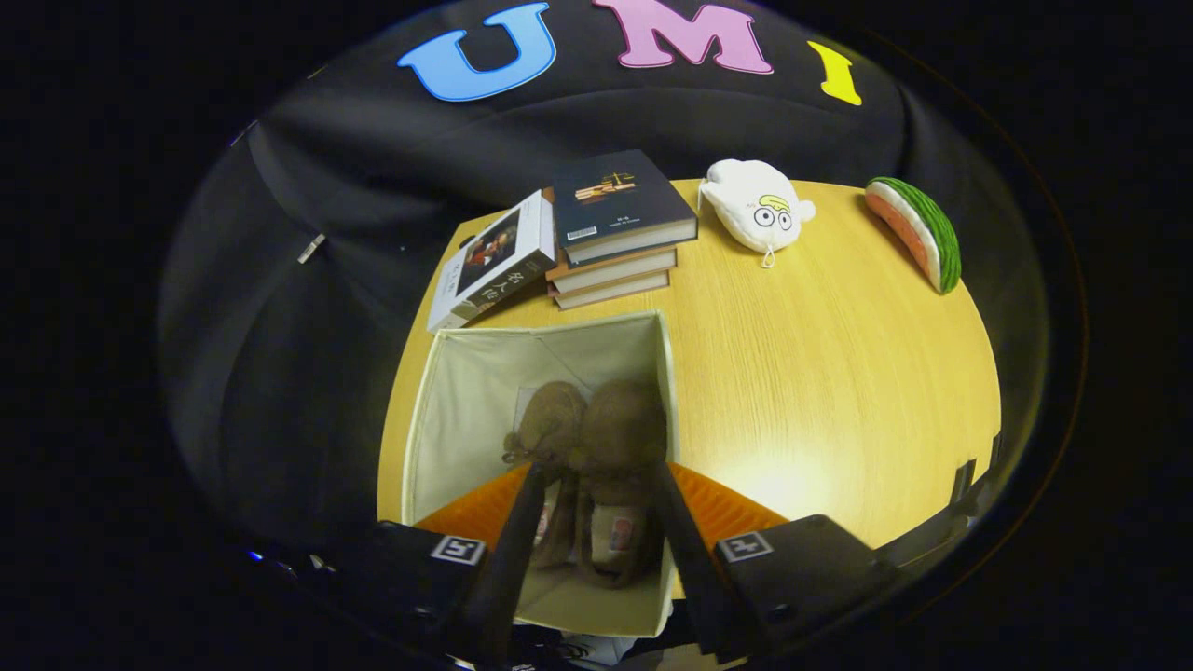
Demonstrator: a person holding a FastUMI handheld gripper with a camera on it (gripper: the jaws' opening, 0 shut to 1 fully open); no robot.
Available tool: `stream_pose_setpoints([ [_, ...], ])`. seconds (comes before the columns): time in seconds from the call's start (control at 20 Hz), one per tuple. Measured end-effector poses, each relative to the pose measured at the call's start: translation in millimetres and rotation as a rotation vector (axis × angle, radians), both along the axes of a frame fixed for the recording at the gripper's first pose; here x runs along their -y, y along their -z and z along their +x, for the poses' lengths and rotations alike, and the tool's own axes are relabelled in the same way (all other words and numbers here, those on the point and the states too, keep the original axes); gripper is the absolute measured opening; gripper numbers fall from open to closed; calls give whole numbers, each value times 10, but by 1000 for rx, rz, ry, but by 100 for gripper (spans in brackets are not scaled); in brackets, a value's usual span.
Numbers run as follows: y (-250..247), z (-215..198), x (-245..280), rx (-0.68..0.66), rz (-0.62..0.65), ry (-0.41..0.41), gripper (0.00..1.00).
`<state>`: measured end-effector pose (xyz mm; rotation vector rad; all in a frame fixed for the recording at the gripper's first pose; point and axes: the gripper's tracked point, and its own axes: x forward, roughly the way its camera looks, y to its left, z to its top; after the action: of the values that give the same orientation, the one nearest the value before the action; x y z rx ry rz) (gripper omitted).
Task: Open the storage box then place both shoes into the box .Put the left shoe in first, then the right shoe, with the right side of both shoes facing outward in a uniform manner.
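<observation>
The gripper point(596, 485) hangs over the open storage box point(447, 410) at lower centre, its fingers spread apart and grasping nothing; both fingertips sit above the box's mouth. Between and just beyond them, two brown shoes point(587, 466) lie side by side on the box floor, toes pointing away from the fingers, the left-hand one partly hidden behind a finger. A small tag shows inside the nearer shoe, too blurred to read. The box is pale fabric, lid open, standing on a yellow wooden table point(839, 373).

Beyond the box, in the upper middle, a stack of what looks like three books point(620, 233) stands, with a fourth book point(494, 261) leaning against its left side. Their cover writing is too small to read. To the right are one white plush pouch point(755, 212) with cartoon eyes and one watermelon-slice toy point(918, 233).
</observation>
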<state>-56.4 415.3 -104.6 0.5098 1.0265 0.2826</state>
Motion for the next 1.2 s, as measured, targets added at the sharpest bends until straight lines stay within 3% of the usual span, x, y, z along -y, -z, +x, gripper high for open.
stream_pose_setpoints([
  [0.1,-40,8,46,33,-14,1,99],
  [0.65,-358,326,524,294,-35,59,99],
  [1.2,-819,695,2088,636,-169,201,98],
])
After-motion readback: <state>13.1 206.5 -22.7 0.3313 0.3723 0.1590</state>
